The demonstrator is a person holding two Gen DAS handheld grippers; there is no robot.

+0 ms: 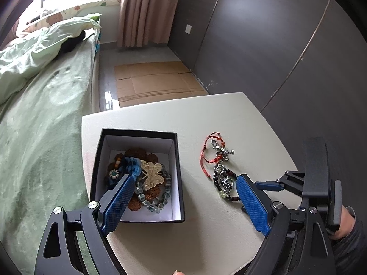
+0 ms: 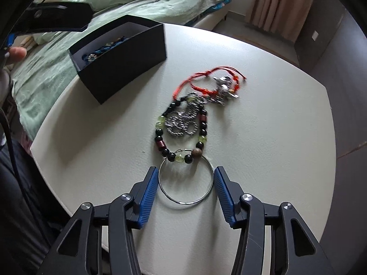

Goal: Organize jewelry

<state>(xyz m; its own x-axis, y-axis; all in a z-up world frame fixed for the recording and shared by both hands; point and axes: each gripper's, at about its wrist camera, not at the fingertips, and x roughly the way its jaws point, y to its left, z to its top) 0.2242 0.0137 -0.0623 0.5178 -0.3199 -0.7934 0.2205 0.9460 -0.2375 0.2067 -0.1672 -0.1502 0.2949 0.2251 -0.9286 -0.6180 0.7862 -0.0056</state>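
Observation:
A black box point(image 1: 179, 167) with a white inside stands on the white table point(image 1: 160, 119) and holds a gold butterfly piece point(image 1: 152, 174), blue flowers and clear beads. My left gripper point(image 1: 185, 180) is open above the box's right wall, empty. On the table lie a red cord bracelet point(image 2: 201, 78), a silver chain point(image 2: 183, 119), a dark bead bracelet point(image 2: 160, 142) and a thin silver ring point(image 2: 186, 178). My right gripper point(image 2: 186, 177) is open with its fingers on either side of the ring. The box point(image 2: 123, 68) shows at the far left.
A bed with green bedding point(image 1: 41, 123) runs along the table's left side. Flat cardboard point(image 1: 156, 80) lies on the floor beyond the table. A dark wall point(image 1: 263, 45) stands to the right. The right gripper's body point(image 1: 316, 183) sits at the table's right edge.

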